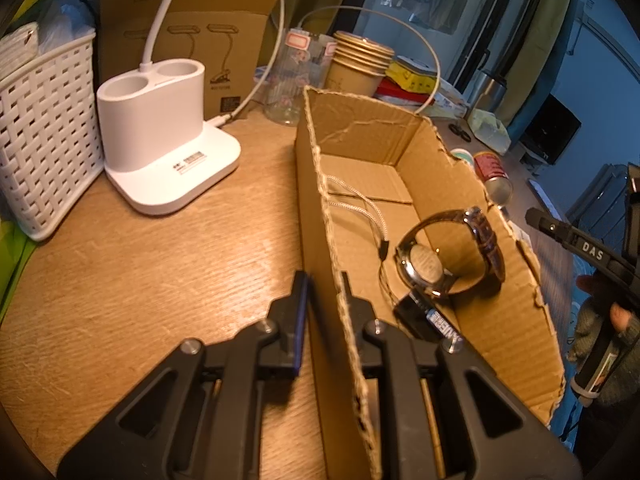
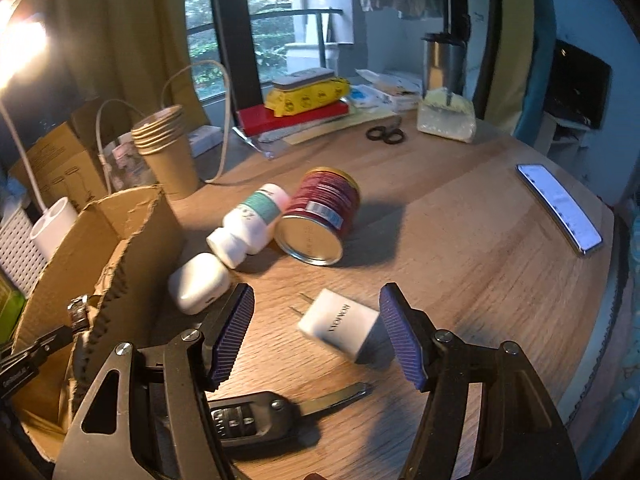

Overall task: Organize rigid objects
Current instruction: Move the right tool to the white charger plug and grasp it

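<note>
Gripping the near wall of the cardboard box (image 1: 348, 240), the left gripper (image 1: 326, 284) has one finger outside the wall and the other inside, closed on the torn edge. Just behind the inner finger, a battery (image 1: 430, 320) lies on the box floor, and a wristwatch (image 1: 448, 252) stands on its band beside it, touching the battery. A thin cord (image 1: 360, 204) runs along the floor farther in. Outside the box, on the wooden table (image 1: 140, 272), a white lamp base (image 1: 160, 136) stands near a white woven basket (image 1: 44, 128), and a stack of paper cups (image 1: 356, 64) is behind the box.

In the right wrist view, the right gripper (image 2: 316, 332) is wide open and holds nothing. A car key (image 2: 272, 416) lies on the table under its left finger, with the blade folded out. Between the two fingers a white charger plug (image 2: 344, 330) lies on the table, its prongs pointing away; I cannot tell if it touches the right pad. Beyond the left finger a white earbuds case (image 2: 198, 282) lies just beside the box wall. Behind it a white pill bottle (image 2: 250, 226) and a red can (image 2: 320, 216) lie on their sides, touching each other. Farther away are scissors (image 2: 386, 134), and a phone (image 2: 560, 208) is at the right edge of the table.
</note>
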A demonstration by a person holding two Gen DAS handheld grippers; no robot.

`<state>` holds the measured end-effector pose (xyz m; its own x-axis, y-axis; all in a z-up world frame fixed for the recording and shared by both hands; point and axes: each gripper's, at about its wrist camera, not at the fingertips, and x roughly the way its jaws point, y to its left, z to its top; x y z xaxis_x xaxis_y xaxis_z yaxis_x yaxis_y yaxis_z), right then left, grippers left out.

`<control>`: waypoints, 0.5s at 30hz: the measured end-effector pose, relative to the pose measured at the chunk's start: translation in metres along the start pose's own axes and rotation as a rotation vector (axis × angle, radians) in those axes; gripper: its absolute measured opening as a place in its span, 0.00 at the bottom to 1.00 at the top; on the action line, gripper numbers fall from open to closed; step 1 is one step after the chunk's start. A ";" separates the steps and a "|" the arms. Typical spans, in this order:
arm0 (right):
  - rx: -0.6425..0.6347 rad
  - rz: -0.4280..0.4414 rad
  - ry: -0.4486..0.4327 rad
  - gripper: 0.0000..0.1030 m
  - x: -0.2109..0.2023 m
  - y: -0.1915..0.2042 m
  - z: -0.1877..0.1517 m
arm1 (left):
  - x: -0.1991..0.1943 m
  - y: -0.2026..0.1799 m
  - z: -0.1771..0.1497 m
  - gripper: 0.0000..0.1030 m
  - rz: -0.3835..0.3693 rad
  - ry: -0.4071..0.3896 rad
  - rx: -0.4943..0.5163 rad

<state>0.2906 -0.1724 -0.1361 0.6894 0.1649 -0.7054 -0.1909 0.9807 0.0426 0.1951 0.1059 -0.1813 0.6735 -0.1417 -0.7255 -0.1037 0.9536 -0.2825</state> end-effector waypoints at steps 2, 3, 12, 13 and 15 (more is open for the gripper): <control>0.007 -0.006 0.005 0.67 0.003 -0.002 0.000 | 0.000 0.001 0.000 0.13 0.000 0.000 0.001; 0.008 -0.010 0.008 0.67 0.005 -0.003 0.000 | 0.001 0.001 0.000 0.13 0.000 0.001 0.000; 0.001 -0.032 0.059 0.67 0.026 -0.002 -0.006 | 0.002 0.001 0.000 0.13 -0.004 0.005 -0.002; -0.003 -0.034 0.063 0.67 0.028 -0.002 -0.006 | 0.002 0.001 0.000 0.13 -0.004 0.006 -0.002; -0.010 -0.044 0.071 0.67 0.031 -0.001 -0.008 | 0.002 0.001 0.000 0.13 -0.004 0.006 -0.002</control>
<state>0.3067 -0.1693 -0.1639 0.6457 0.1134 -0.7551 -0.1684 0.9857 0.0040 0.1966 0.1070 -0.1829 0.6699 -0.1474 -0.7277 -0.1024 0.9524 -0.2871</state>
